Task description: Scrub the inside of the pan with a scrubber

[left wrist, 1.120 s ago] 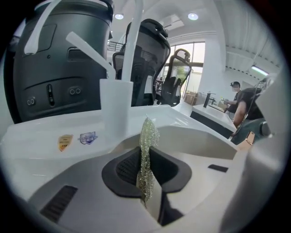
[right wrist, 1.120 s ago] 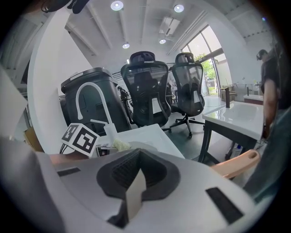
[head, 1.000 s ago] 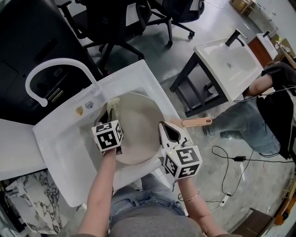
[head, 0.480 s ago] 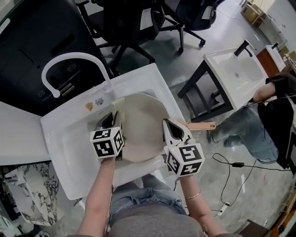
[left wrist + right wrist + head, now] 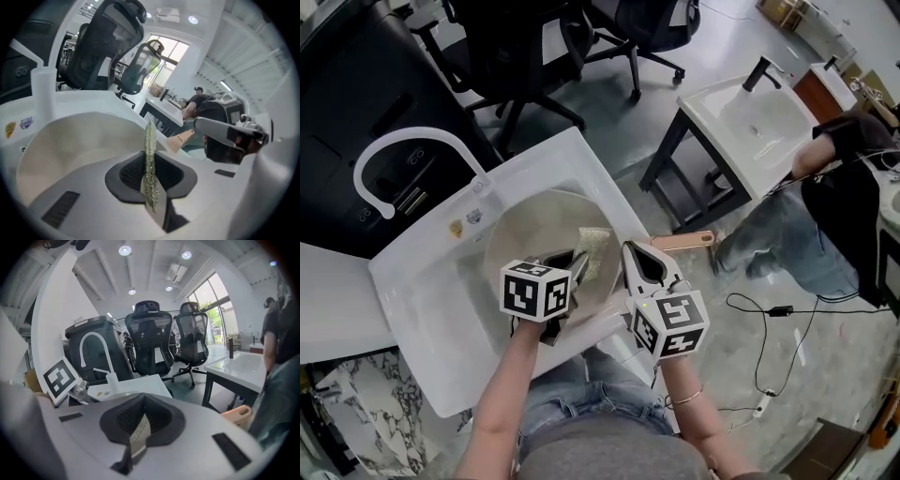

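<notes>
The left gripper [image 5: 149, 174] [image 5: 577, 266] is pressed together on the thin, glittery scrubber [image 5: 150, 150] [image 5: 594, 250], which stands edge-up between its jaws over the right part of the pan [image 5: 523, 228] [image 5: 70, 140]. The right gripper [image 5: 138, 431] [image 5: 639, 266] is clamped on the pan's right rim, just beside the handle [image 5: 684, 241] [image 5: 240, 415]. The pan lies in the white sink [image 5: 420, 292], below the faucet [image 5: 403, 148].

My left tongs [image 5: 575, 267] were clamped on the thin scrubber [image 5: 596, 249], jaws pointing forward and to my right. My right tongs [image 5: 630, 255], just beside them, were closed on the rim of the pan [image 5: 530, 230]. My left forearm [image 5: 502, 394] and right forearm [image 5: 694, 417] were bare and reached forward.
</notes>
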{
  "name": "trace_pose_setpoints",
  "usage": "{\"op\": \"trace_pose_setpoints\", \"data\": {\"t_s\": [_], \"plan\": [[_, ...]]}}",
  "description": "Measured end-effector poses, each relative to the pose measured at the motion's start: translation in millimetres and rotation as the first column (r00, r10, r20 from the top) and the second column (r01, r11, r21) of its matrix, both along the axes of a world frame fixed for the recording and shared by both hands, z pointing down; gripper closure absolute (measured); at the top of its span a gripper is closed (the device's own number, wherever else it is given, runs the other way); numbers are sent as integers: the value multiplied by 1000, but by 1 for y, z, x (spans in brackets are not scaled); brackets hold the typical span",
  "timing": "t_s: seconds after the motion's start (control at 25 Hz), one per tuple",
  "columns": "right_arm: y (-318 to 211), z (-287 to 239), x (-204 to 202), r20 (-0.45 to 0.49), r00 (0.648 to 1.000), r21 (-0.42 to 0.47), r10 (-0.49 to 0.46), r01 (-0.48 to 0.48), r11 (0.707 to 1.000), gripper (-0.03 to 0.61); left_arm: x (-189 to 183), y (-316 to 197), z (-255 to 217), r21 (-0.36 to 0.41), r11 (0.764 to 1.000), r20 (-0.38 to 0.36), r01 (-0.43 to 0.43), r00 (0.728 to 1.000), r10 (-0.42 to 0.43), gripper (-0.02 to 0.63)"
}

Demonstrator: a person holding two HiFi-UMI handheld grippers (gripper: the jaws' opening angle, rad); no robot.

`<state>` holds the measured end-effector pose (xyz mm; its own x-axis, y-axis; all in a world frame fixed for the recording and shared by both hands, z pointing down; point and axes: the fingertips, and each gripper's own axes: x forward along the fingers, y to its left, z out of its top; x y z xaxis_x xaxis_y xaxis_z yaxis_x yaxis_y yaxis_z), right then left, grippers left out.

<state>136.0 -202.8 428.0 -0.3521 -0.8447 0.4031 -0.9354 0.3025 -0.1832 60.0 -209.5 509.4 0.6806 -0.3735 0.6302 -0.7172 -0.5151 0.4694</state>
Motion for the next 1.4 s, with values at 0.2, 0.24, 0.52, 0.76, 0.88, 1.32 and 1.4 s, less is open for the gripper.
{"op": "trace_pose_setpoints", "data": {"t_s": [0.2, 0.24, 0.52, 0.76, 0.88, 1.32, 1.4], "plan": [[8, 6, 4, -11, 999, -21, 32, -32, 999, 568, 11, 6, 28, -49, 998, 60, -47, 997, 50, 554], [10, 6, 3, -12, 999, -27, 36, -36, 999, 568, 10, 7, 34, -53, 997, 81, -52, 995, 56, 554], [11, 7, -16, -22, 999, -38, 34, -35, 999, 568, -12, -13, 66, 9, 994, 279, -106, 955, 99, 554], [12, 9, -32, -39, 999, -55, 8, -10, 998, 568, -39, -25, 80, 25, 996, 347, -89, 935, 74, 554], [11, 10, -41, -44, 999, -58, -5, 2, 998, 568, -56, -30, 80, 52, 995, 396, -81, 917, 54, 554], [5, 10, -72, -65, 994, -64, -85, 81, 995, 568, -113, -46, 76, 124, 990, 554, -73, 832, -8, 554], [5, 9, -75, -68, 993, -64, -94, 90, 994, 568, -123, -50, 74, 141, 988, 582, -71, 813, -25, 554]]}}
